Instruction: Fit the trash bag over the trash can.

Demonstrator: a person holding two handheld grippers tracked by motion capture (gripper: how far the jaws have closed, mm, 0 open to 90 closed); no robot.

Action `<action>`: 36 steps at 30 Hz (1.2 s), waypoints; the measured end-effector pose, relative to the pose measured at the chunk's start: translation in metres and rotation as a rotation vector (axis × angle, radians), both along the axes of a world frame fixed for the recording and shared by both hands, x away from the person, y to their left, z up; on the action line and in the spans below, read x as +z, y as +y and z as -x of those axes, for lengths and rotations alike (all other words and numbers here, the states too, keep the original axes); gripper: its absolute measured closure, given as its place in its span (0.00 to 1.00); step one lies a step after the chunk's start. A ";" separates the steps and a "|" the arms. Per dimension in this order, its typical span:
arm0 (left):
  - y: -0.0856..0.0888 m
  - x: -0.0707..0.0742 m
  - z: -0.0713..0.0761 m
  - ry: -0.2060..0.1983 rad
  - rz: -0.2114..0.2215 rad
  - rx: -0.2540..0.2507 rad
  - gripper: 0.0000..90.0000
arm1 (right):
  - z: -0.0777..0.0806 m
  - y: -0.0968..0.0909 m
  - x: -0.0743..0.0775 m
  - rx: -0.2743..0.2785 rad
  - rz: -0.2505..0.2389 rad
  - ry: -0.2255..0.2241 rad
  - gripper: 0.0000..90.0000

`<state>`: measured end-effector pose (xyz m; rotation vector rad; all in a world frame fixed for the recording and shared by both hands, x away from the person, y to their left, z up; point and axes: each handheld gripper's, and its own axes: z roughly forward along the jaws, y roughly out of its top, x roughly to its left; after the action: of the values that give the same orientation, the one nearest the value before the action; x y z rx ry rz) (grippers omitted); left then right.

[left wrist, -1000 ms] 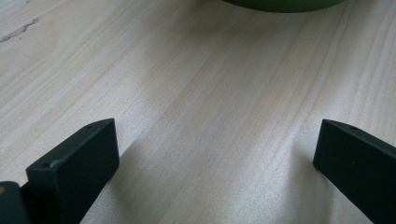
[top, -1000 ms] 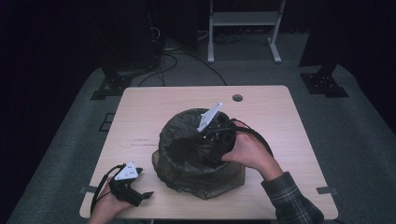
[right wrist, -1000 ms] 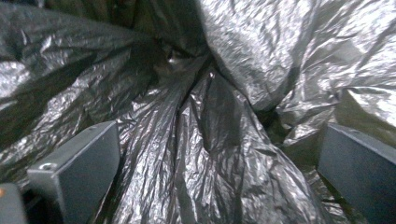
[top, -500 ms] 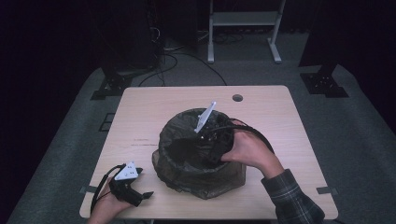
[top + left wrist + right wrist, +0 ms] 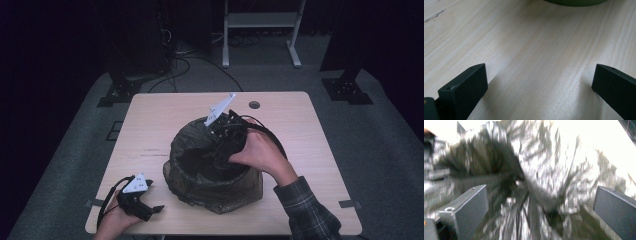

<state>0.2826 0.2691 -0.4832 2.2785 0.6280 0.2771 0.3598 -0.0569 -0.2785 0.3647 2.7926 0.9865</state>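
Right gripper: jaws spread wide, nothing pinched between them, just crinkly black bag liner blurred in the gap. Pointing down into the mouth of the lined bin, mid-table, hand gripping at the far right rim.

Left gripper: jaws wide apart too, holding nothing, only bare wooden table between them. Parked low at the near left corner, just beside the bin, green edge of it peeking in up top.

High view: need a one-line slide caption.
Right gripper reaches into a bin lined with a black bag on the wooden table; left gripper rests at the near-left corner.
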 end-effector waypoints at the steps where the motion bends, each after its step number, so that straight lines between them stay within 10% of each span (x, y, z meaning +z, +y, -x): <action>1: 0.000 0.000 0.000 0.000 -0.001 -0.001 0.00 | -0.001 0.003 0.000 -0.004 -0.004 -0.003 0.00; 12: 0.000 0.000 0.000 0.000 0.000 0.000 0.00 | -0.015 0.046 -0.014 -0.002 0.008 0.023 0.00; 29: 0.000 0.000 0.000 0.002 0.001 -0.007 0.00 | -0.022 0.087 -0.048 0.009 0.190 0.093 0.00; 36: 0.000 0.000 0.000 0.001 0.000 -0.008 0.00 | -0.021 0.069 -0.026 -0.019 0.082 0.049 0.00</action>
<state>0.2825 0.2689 -0.4832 2.2808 0.6198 0.2719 0.3811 0.0125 -0.3041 0.4091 2.8565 0.8678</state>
